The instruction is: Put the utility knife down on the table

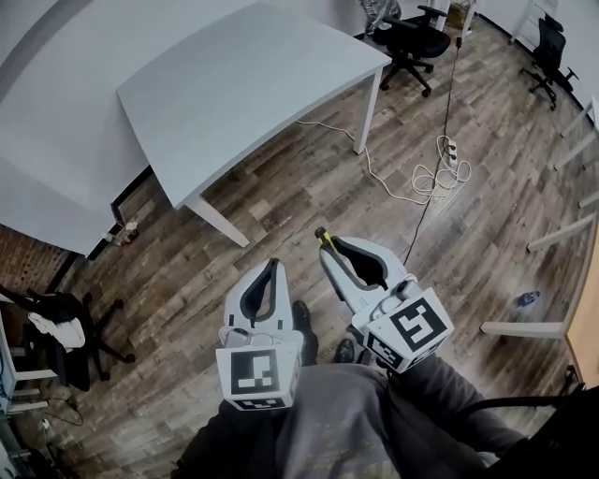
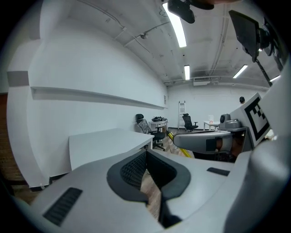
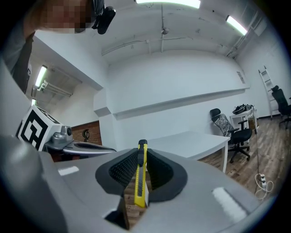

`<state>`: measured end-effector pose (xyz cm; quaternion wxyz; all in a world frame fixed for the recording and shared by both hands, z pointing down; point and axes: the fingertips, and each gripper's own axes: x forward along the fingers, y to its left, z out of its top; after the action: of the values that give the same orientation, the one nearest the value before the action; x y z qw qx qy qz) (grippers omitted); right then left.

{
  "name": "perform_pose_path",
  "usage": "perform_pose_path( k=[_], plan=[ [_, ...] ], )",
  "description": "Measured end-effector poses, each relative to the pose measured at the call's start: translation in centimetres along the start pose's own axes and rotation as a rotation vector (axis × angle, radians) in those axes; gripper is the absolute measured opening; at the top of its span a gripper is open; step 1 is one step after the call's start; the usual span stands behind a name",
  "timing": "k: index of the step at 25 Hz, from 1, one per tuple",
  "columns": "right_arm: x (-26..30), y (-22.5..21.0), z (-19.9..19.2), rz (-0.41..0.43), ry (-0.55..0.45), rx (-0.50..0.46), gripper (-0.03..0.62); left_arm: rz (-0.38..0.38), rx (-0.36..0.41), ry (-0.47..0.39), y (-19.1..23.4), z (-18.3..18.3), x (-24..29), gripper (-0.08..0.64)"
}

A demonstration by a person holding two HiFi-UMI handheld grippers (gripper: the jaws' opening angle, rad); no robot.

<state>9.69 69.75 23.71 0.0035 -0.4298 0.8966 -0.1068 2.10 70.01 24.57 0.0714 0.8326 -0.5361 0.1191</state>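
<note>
While the right gripper [image 3: 142,155] pinches the utility knife [image 3: 141,182] between its fingers, lower centre, and the left gripper [image 2: 146,157] is closed empty, a carry to the tabletop [image 1: 234,84], upper left, seems next

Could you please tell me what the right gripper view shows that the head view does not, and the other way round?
Only the right gripper view shows the yellow utility knife along its length, clamped on edge between the jaws of the right gripper, plus the ceiling lights; the head view catches only the knife's tip. Only the head view shows the person's shoes and lap. Both show the white table, the office chair beyond it and the left gripper.
</note>
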Motion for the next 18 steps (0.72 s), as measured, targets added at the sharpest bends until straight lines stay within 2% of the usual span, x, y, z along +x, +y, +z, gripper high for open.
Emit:
perform_pose_path(
  k=[9, 18],
  plan=[
    [8.4, -2.8, 1.7, -0.014, 0.032, -0.019, 0.063, -0.036, -0.037, -0.007, 6.0, 2.2, 7.2, 0.003],
    [14.2, -3.9, 3.0, -0.047, 0.032, -0.023, 0.063, -0.058, -0.041, -0.014, 11.1, 3.5, 10.5, 0.003]
  ],
)
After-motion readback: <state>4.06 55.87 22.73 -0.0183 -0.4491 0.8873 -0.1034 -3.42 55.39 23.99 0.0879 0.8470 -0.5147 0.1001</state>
